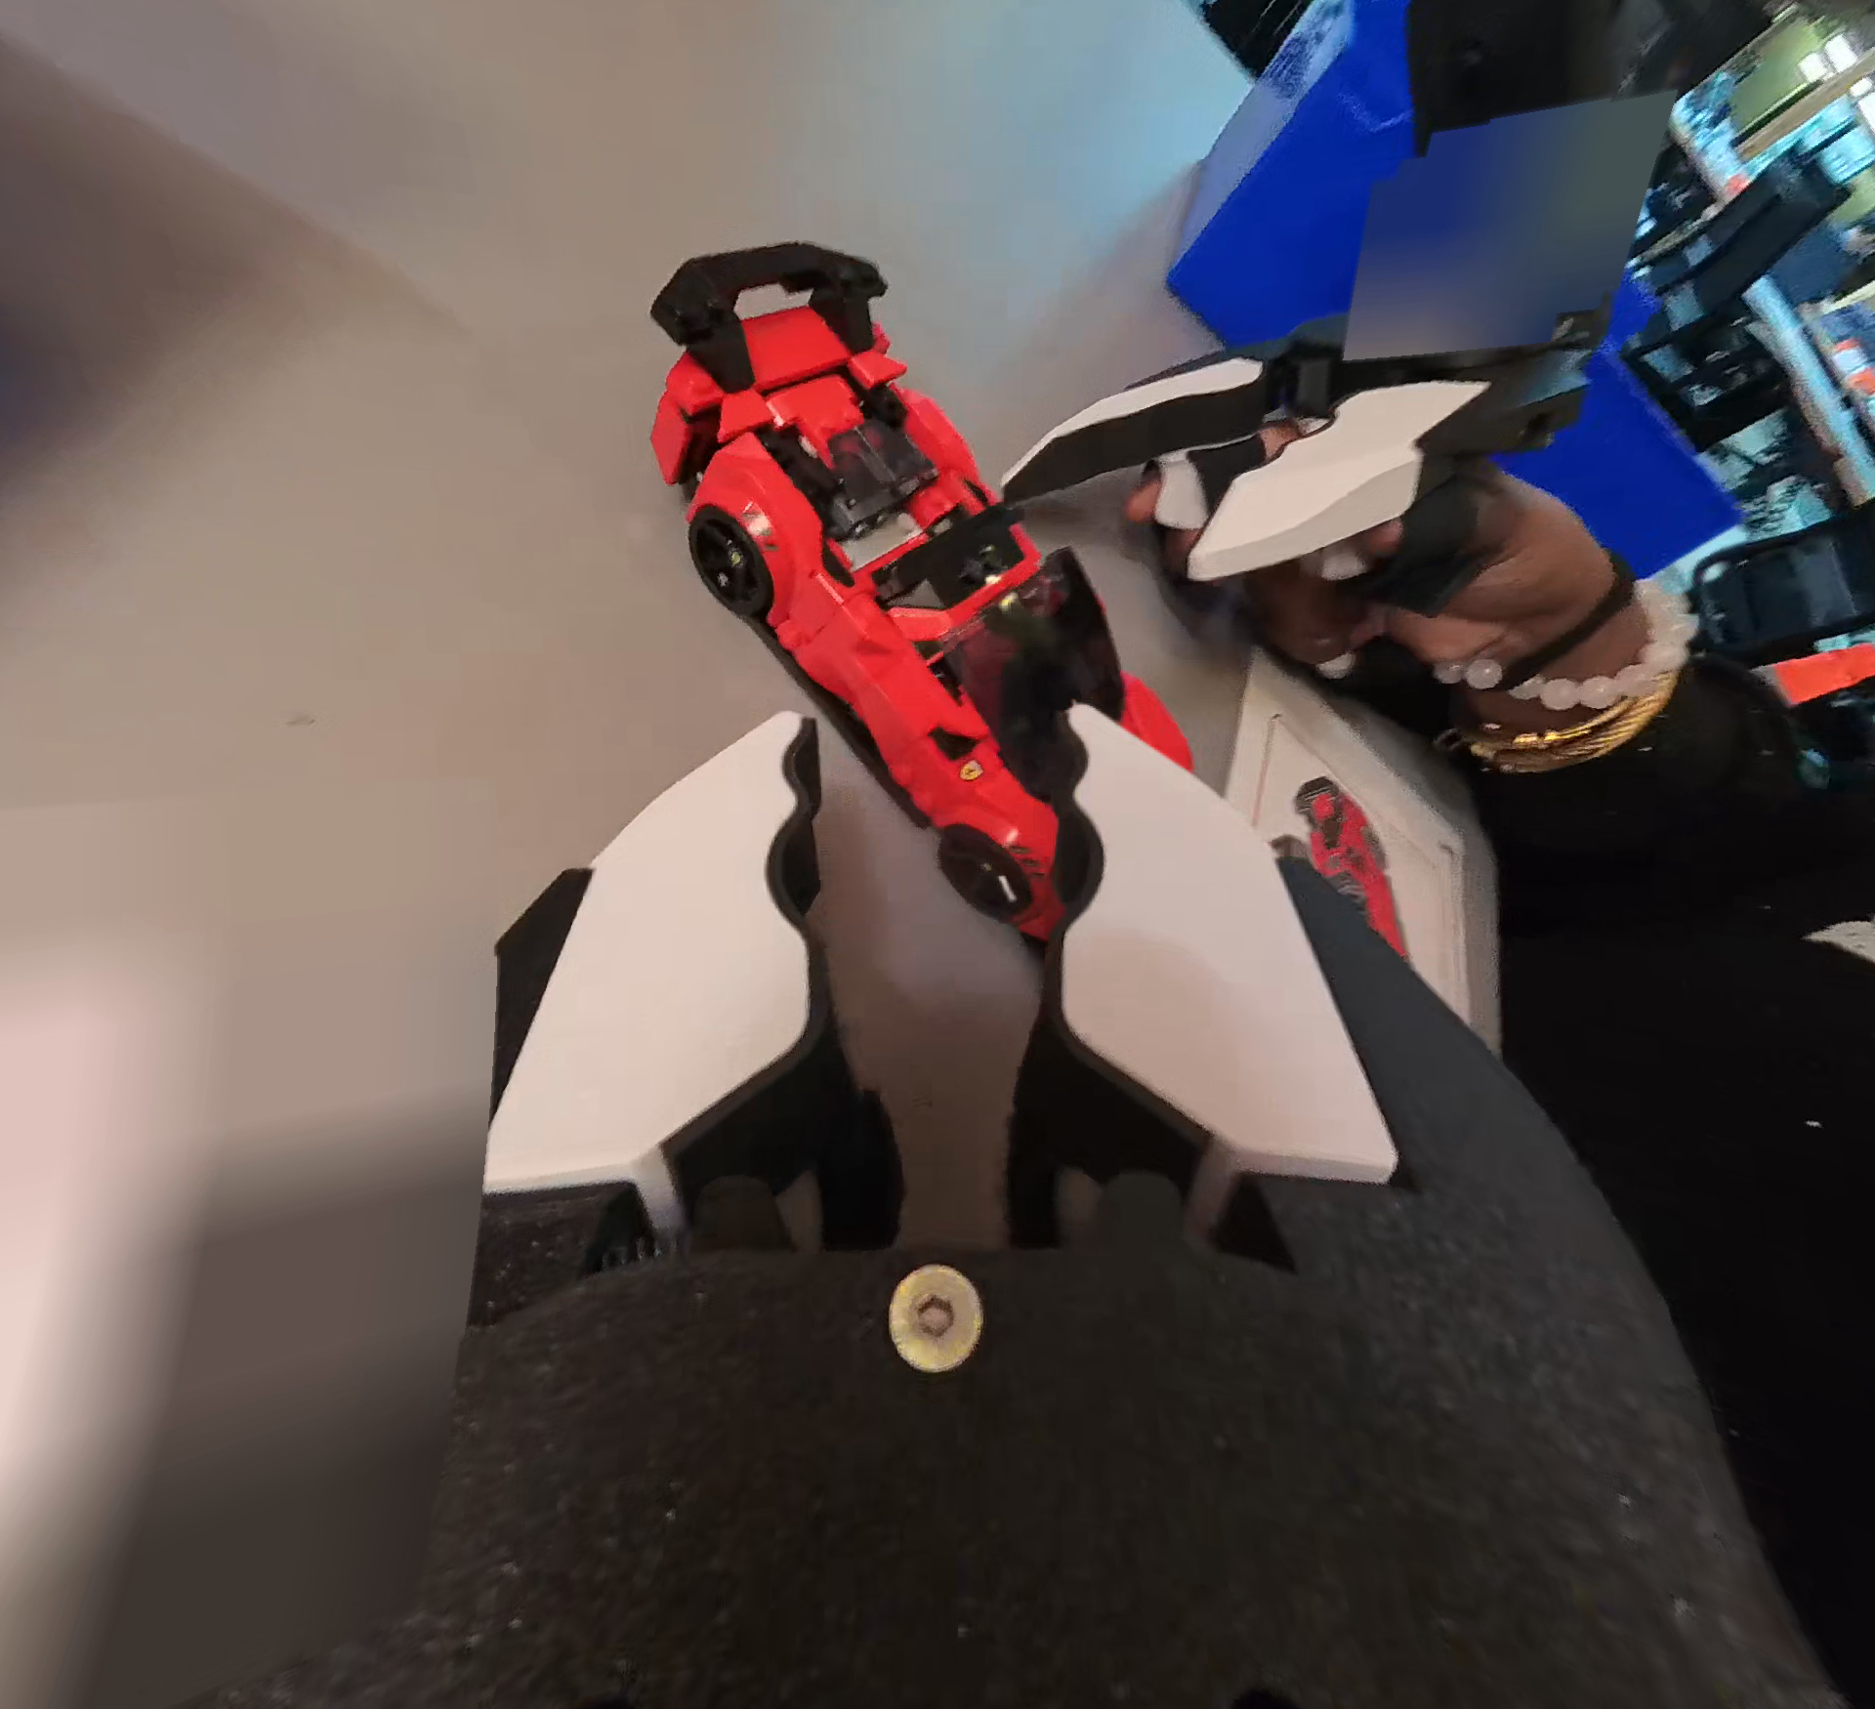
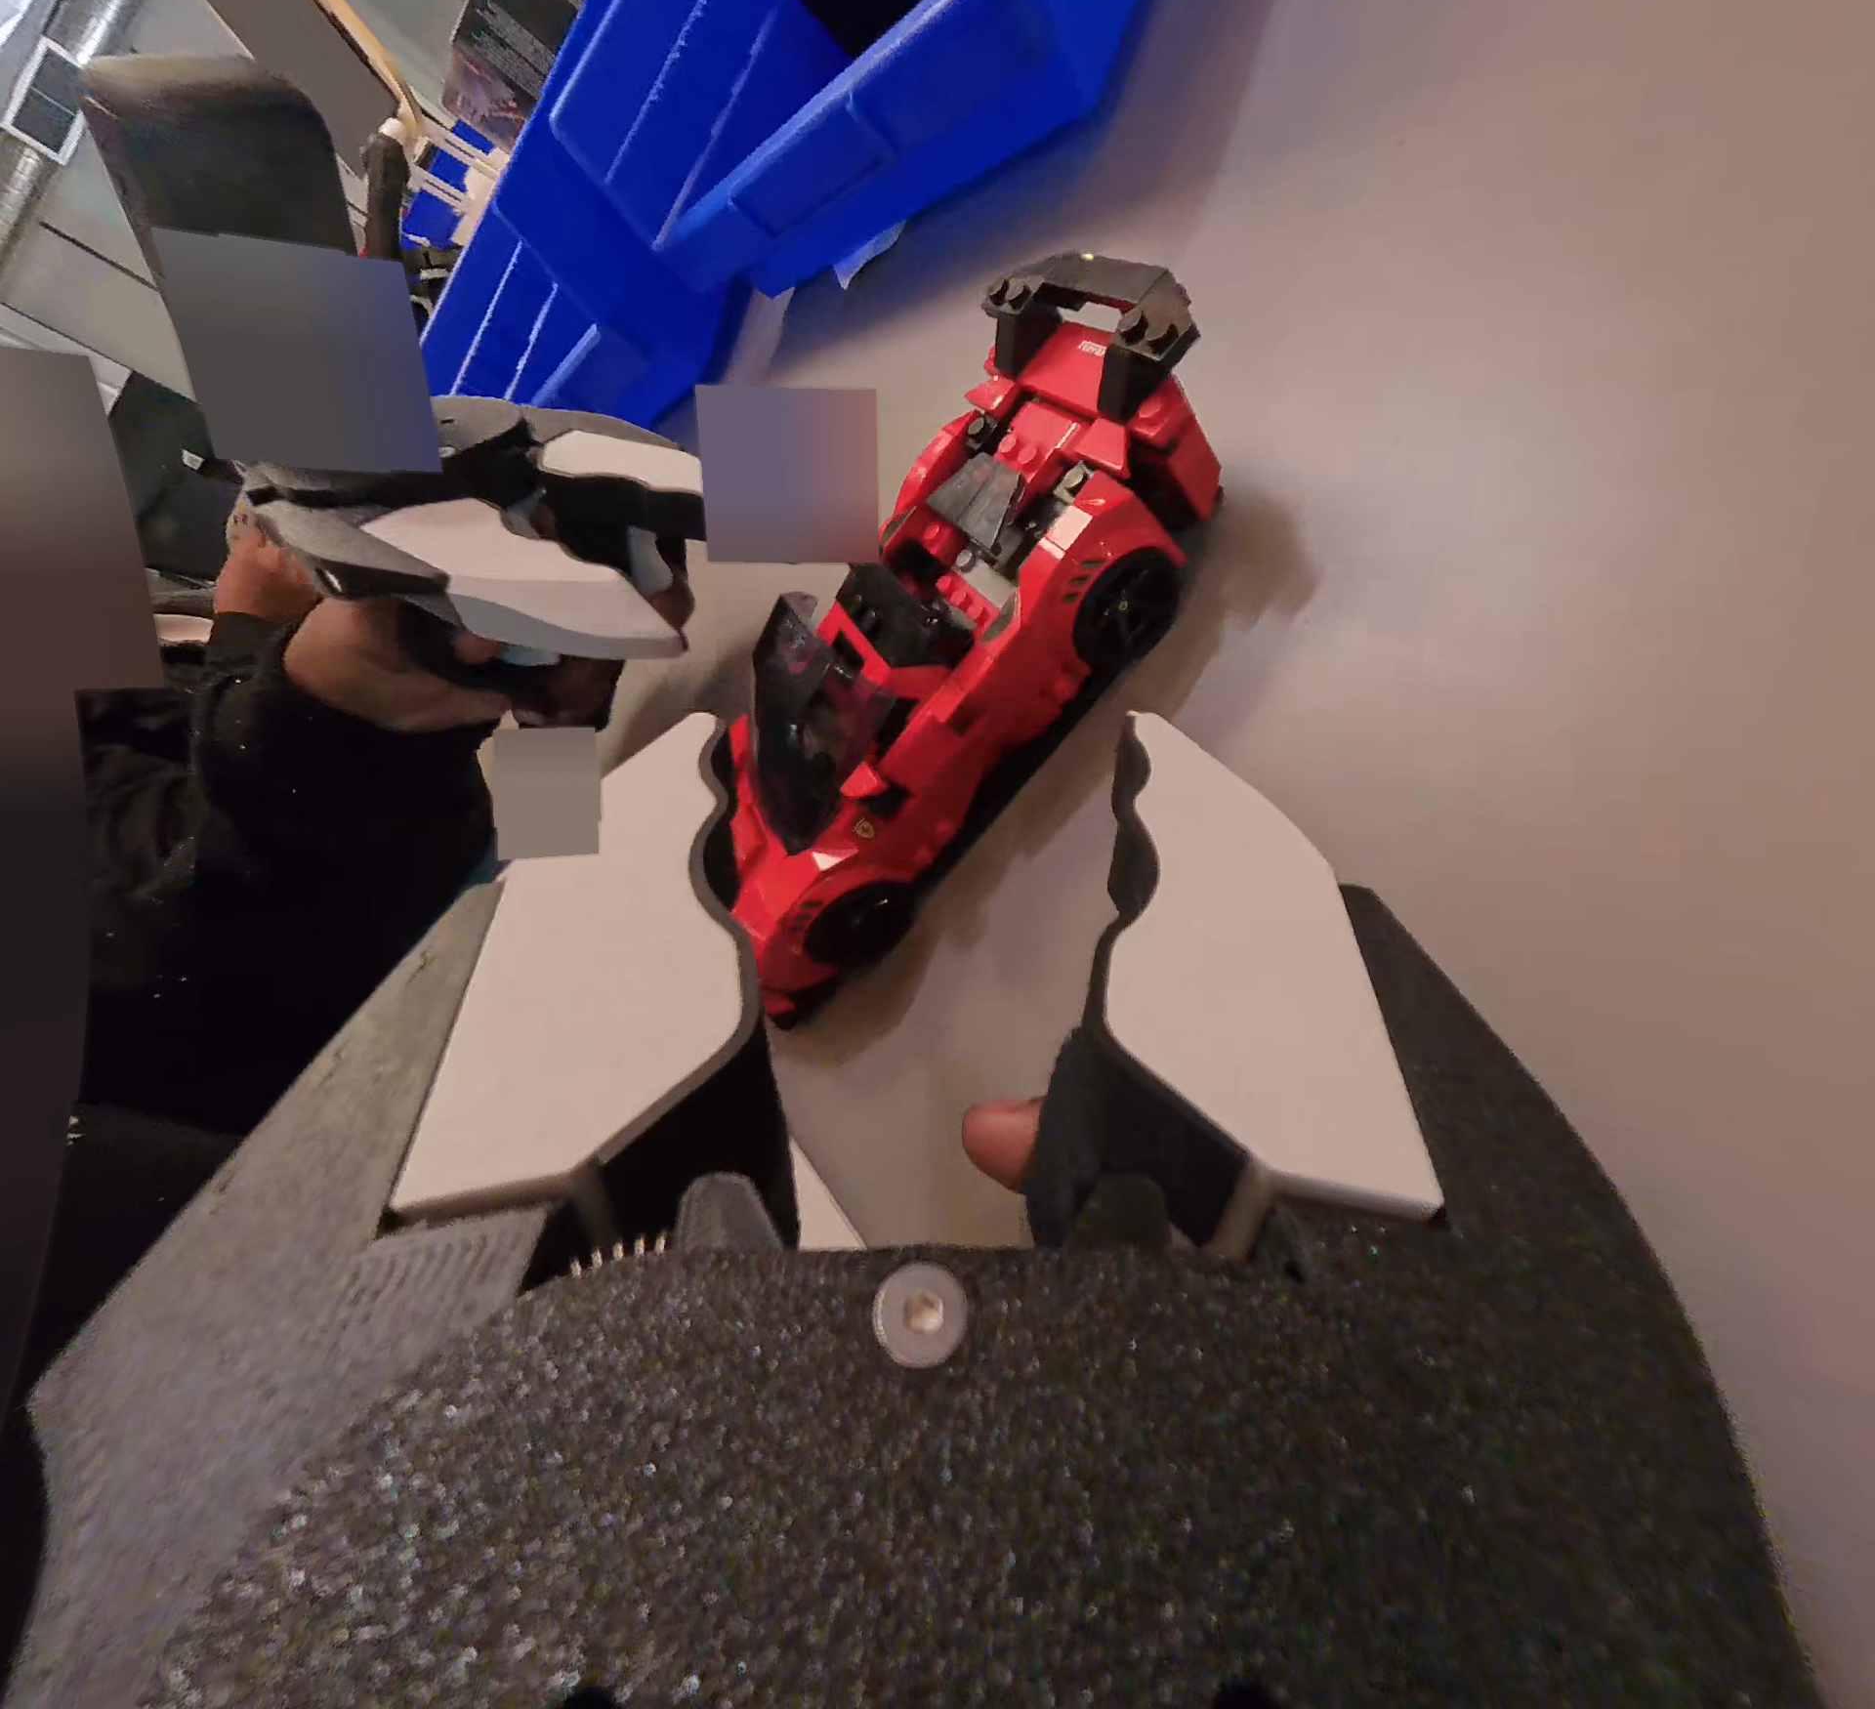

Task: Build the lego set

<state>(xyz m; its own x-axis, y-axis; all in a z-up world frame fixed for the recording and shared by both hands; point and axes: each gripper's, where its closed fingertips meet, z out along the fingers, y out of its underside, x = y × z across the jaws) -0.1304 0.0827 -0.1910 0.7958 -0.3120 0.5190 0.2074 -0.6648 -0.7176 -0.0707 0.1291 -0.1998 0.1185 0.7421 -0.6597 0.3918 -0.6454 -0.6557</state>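
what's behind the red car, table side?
Blue bins stand past the car on the grey table; one shows a dark open mouth. Its contents are hidden in shadow.

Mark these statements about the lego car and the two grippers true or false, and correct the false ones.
1. The red lego car rests on the grey table. True.
2. The car has a black rear wing. True.
3. The right gripper is shut on the car. False: its jaws stand apart, open, with the car's front end showing between them.
4. The bins beyond the car are green. False: they are blue.
5. The car's dark windshield is tilted up, not seated flat. True.
6. The left gripper holds a loose brick. False: nothing is held between its fingers, which are open.
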